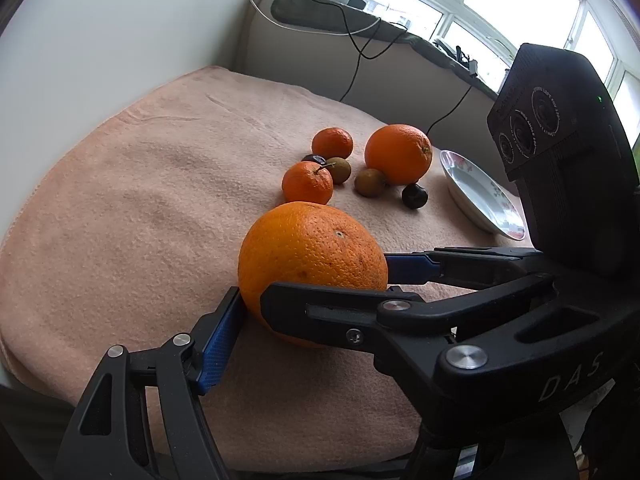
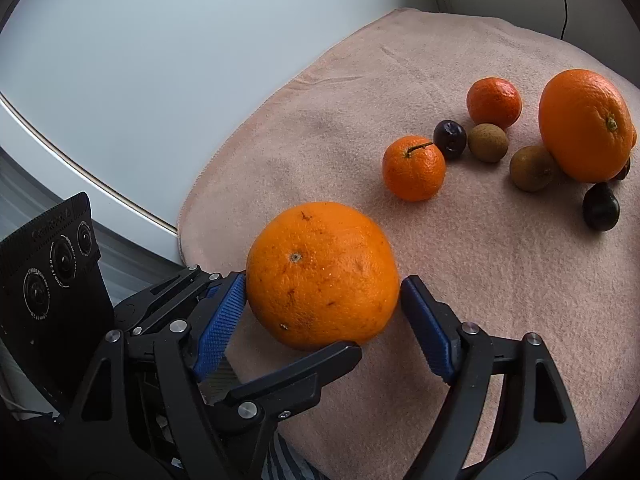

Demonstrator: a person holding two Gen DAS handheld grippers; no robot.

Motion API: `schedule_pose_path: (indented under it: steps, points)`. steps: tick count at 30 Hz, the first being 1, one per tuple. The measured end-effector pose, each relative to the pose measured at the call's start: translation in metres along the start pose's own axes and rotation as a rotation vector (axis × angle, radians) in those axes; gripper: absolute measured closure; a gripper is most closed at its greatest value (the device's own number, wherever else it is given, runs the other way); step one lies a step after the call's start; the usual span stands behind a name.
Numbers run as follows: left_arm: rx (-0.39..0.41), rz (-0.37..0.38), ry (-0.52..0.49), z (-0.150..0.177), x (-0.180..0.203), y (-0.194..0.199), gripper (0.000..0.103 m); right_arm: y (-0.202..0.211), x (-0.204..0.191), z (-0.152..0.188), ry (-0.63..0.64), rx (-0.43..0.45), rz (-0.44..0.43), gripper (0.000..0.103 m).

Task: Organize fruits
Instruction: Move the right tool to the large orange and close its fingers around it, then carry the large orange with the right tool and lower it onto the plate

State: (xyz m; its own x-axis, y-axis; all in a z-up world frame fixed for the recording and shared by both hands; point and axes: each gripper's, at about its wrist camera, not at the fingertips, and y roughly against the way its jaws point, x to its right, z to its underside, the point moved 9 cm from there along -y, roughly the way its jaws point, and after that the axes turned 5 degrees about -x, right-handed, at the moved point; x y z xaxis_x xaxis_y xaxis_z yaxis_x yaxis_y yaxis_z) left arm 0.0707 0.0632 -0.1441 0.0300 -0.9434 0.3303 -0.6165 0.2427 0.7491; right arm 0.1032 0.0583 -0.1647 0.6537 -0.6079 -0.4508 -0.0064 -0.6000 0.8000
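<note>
A large orange [image 1: 312,256] [image 2: 320,276] rests on the pink cloth [image 1: 140,200], with both grippers around it. My left gripper [image 1: 316,296] is shut on it: its left pad [image 1: 224,332] presses the peel, and its other finger [image 2: 320,364] lies against the near side in the right wrist view. My right gripper [image 2: 324,280] straddles the same orange, open; its left pad [image 2: 224,316] touches the peel, and a thin gap shows at its right pad [image 2: 428,332]. Its near finger [image 1: 320,304] crosses the fruit in the left wrist view.
Further back lie a second big orange [image 1: 398,154], two mandarins [image 1: 307,182] [image 1: 332,143], two brown fruits [image 1: 370,182] and two dark plums [image 1: 415,196]. A white flowered plate [image 1: 480,196] sits at the right. Cables hang from the window sill [image 1: 360,24] behind.
</note>
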Motion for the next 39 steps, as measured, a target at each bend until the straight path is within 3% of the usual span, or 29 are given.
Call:
schedule_pose_path:
  steps: [15,39]
  points:
    - [0.001,0.007,-0.041,-0.005,0.019,-0.002,0.032,0.017,0.009,0.002,0.000,0.047,0.064,0.027]
    - [-0.010,0.132,-0.309,-0.063,0.144,-0.029,0.032,0.137,0.099,-0.006,-0.151,0.250,0.186,0.027]
